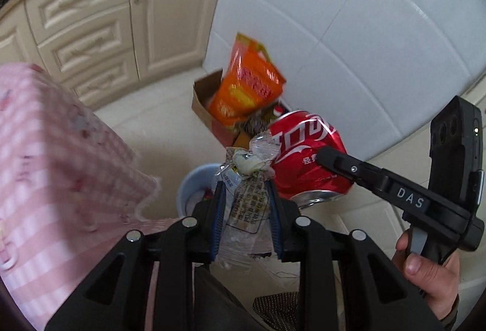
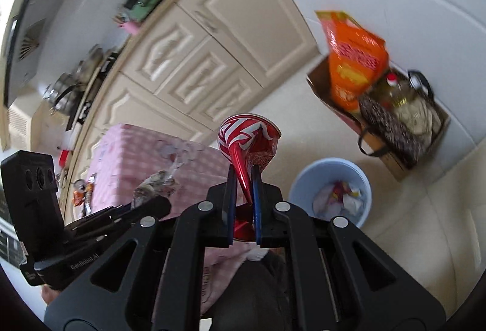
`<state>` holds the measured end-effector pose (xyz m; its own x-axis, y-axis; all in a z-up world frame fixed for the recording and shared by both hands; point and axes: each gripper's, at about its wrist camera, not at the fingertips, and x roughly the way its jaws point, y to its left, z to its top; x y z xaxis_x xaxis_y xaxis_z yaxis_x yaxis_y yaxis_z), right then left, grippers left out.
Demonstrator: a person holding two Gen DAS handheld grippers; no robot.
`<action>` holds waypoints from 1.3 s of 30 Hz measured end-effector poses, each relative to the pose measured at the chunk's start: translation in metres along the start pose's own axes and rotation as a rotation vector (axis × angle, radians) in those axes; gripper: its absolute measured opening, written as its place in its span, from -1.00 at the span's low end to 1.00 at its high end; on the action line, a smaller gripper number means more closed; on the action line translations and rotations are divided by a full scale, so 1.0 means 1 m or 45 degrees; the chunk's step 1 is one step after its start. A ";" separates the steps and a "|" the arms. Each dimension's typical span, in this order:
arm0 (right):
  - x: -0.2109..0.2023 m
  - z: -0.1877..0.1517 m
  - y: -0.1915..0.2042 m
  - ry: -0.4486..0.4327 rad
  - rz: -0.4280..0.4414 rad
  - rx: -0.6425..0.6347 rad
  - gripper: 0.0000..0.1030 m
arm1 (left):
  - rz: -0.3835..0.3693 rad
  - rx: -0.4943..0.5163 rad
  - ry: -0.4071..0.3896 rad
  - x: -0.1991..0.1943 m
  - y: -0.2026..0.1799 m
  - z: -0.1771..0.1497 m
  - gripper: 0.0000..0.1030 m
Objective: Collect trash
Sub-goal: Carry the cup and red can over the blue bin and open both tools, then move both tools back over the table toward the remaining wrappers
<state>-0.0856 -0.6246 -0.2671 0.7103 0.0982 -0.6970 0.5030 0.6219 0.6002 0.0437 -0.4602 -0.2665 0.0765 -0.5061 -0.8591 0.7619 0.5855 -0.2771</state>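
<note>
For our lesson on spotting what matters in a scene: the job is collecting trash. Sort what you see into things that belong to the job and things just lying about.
Belong to the job:
- clear plastic wrapper in the left tongs
- crushed red can in the right tongs
- blue bin holding trash

Just lying about:
- cardboard box with orange packet
- pink checked cloth
- cream cupboards

Left gripper (image 1: 246, 203): my blue-padded fingers (image 1: 219, 209) are closed on a clear plastic wrapper (image 1: 247, 203); held up, pointing forward and down.
Right gripper (image 2: 244, 194): jaws pinched tight on a crushed red cola can (image 2: 249, 142); can stands out past the fingertips.
Right hand (image 1: 431, 276): bare fingers wrapped around the handle; thumb on top.
</note>
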 end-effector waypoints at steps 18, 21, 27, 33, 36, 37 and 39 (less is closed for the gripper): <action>0.031 0.003 -0.047 0.003 -0.143 0.227 0.86 | 0.093 -0.056 0.116 0.047 0.033 0.021 0.63; 0.022 0.004 -0.038 -0.019 -0.145 0.210 0.86 | 0.097 -0.058 0.041 0.021 0.032 0.020 0.64; 0.000 0.007 -0.005 -0.061 -0.125 0.144 0.86 | 0.106 -0.056 -0.083 -0.023 0.030 0.014 0.65; -0.019 0.012 0.046 -0.101 -0.077 0.022 0.86 | 0.115 -0.108 -0.219 -0.076 0.043 0.007 0.65; -0.024 0.011 0.076 -0.114 -0.050 -0.055 0.86 | 0.150 -0.148 -0.314 -0.111 0.058 -0.001 0.65; -0.025 0.011 0.089 -0.113 -0.044 -0.089 0.86 | 0.156 -0.161 -0.334 -0.119 0.062 -0.003 0.66; -0.024 0.008 0.110 -0.104 -0.026 -0.148 0.86 | 0.191 -0.191 -0.395 -0.141 0.075 -0.010 0.66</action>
<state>-0.0436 -0.5653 -0.1812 0.7409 0.0240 -0.6712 0.4606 0.7091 0.5338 0.0836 -0.3392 -0.1702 0.3887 -0.5618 -0.7303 0.6267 0.7422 -0.2375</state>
